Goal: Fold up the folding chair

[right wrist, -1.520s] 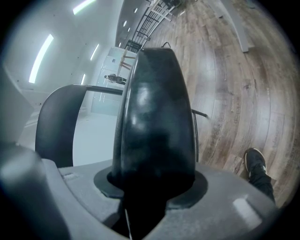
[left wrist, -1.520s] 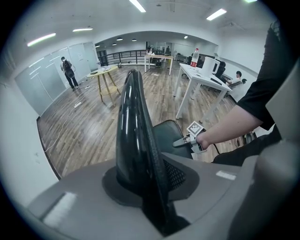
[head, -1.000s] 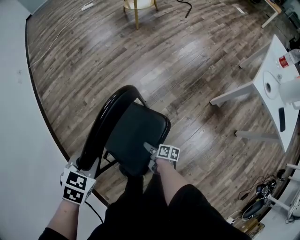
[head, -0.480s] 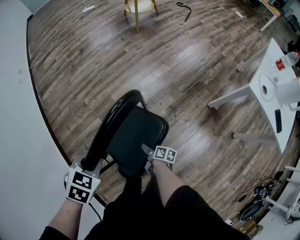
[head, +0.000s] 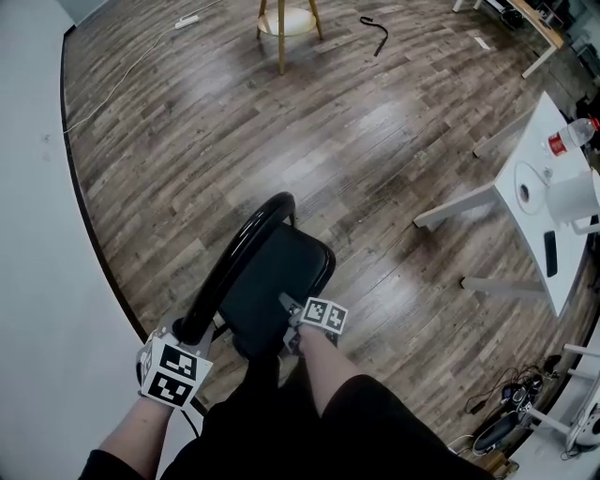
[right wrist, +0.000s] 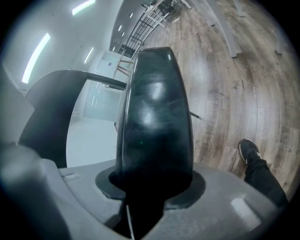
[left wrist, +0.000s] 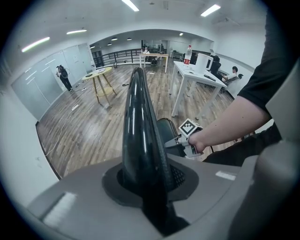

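Two grippers pinch the folding chair (head: 246,246), which stands close in front of the person: the left gripper (head: 187,330) is clamped round its black backrest tube (left wrist: 140,126), the right gripper (head: 289,324) on the near edge of its seat (right wrist: 157,103), with wood floor (head: 375,141) beyond

The folding chair (head: 272,281) stands on the floor (head: 234,122) directly in front of the person and just beside the wall (head: 37,244) at left. The left tongs (head: 187,330) sit on the backrest frame (head: 230,258) at its near left end. The right tongs (head: 287,324) sit on the near right edge of the seat (head: 267,281). A table (head: 534,216) stands well apart at right, with a bottle (head: 567,139) on its far end. A stool (head: 286,19) stands far ahead, and a cable (head: 375,33) lies to its right.
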